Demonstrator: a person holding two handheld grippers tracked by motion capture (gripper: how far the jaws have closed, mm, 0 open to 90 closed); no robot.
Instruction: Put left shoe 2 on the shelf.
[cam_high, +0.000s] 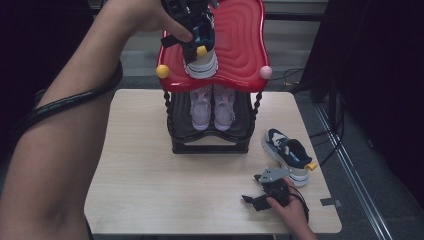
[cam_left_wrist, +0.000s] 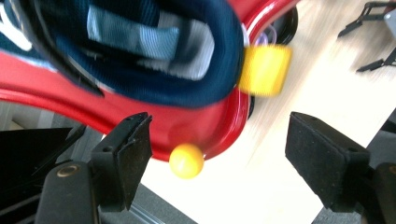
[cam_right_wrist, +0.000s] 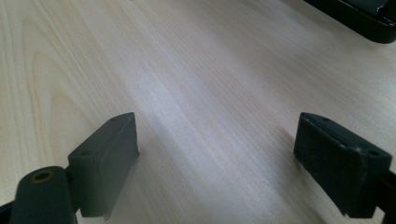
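A navy and white sneaker (cam_high: 202, 62) with a yellow heel tab (cam_left_wrist: 264, 70) rests on the red top shelf (cam_high: 240, 40) of a shoe rack. My left gripper (cam_high: 187, 42) hovers just above its heel, open, and the sneaker (cam_left_wrist: 154, 51) lies beyond the jaws with nothing between them. Its mate, a second navy sneaker (cam_high: 287, 152), lies on the table right of the rack. My right gripper (cam_high: 254, 192) sits low on the table near the front right, just below that sneaker. It is open (cam_right_wrist: 217, 135) over bare wood.
A pair of pale pink sneakers (cam_high: 212, 107) fills the black middle shelf. The red shelf carries a yellow ball (cam_high: 163, 71) and a pink ball (cam_high: 265, 72) at its front corners. The light wooden table (cam_high: 150, 170) has free room left of and in front of the rack. Cables trail on the floor at right.
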